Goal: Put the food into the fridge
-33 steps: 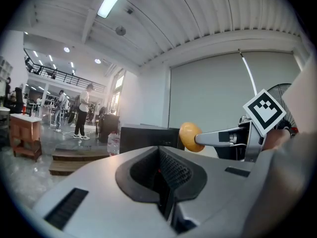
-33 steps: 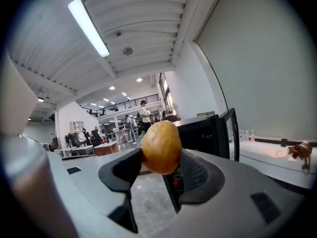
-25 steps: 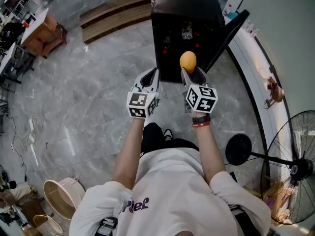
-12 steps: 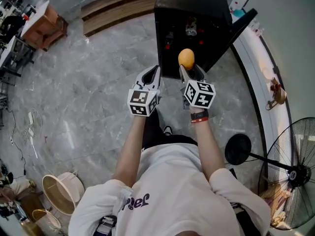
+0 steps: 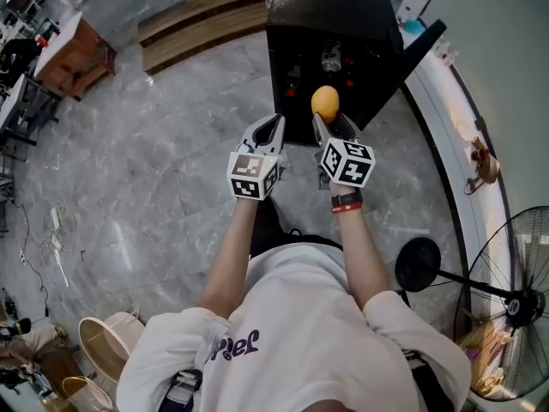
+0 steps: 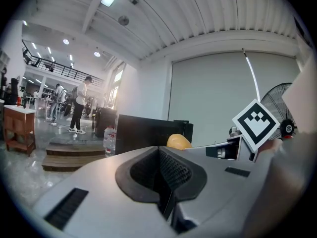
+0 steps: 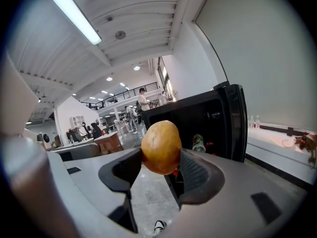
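Observation:
An orange round fruit sits clamped between the jaws of my right gripper, in front of the small black fridge, whose door stands open to the right. Inside the fridge I see a can and some red items. My left gripper hangs beside the right one, jaws shut and empty. From the left gripper view the fruit shows just past its jaws.
The floor is grey marble. A standing fan is at the right, a white ledge runs along the wall, wooden steps lie behind the fridge, and baskets sit at lower left.
Both grippers have edged nearer the open fridge and a little lower, the fruit still held in the right one.

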`<state>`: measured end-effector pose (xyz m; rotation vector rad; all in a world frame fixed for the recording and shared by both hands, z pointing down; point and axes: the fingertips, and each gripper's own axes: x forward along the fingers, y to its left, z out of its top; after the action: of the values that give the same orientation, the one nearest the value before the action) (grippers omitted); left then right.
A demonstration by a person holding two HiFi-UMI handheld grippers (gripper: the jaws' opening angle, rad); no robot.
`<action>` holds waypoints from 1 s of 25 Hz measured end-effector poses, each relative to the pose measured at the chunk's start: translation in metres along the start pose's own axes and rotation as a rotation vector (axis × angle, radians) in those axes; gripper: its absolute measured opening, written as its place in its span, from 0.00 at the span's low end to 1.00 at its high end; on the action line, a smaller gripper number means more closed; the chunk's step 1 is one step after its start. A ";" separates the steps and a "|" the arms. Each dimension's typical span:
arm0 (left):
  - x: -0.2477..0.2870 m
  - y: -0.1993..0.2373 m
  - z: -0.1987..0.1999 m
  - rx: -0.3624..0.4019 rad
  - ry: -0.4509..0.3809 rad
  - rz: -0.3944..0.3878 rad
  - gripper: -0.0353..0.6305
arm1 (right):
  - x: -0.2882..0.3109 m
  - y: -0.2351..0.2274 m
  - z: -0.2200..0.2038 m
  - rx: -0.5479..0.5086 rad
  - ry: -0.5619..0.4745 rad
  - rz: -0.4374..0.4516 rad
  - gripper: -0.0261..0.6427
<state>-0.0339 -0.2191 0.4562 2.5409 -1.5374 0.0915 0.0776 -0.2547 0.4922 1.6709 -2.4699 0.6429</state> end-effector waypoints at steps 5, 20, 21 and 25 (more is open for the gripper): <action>0.017 0.009 -0.001 0.014 -0.005 -0.012 0.08 | 0.017 -0.003 -0.001 -0.003 -0.006 -0.005 0.42; 0.057 0.036 -0.034 0.010 -0.004 -0.040 0.08 | 0.076 -0.025 -0.039 -0.034 0.037 -0.048 0.42; 0.059 0.038 -0.036 0.010 -0.005 -0.042 0.08 | 0.080 -0.027 -0.043 -0.038 0.045 -0.051 0.42; 0.068 0.045 -0.044 0.006 -0.011 -0.042 0.08 | 0.099 -0.032 -0.057 -0.041 0.066 -0.053 0.42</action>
<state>-0.0406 -0.2913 0.5144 2.5807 -1.4890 0.0769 0.0586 -0.3285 0.5835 1.6667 -2.3684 0.6272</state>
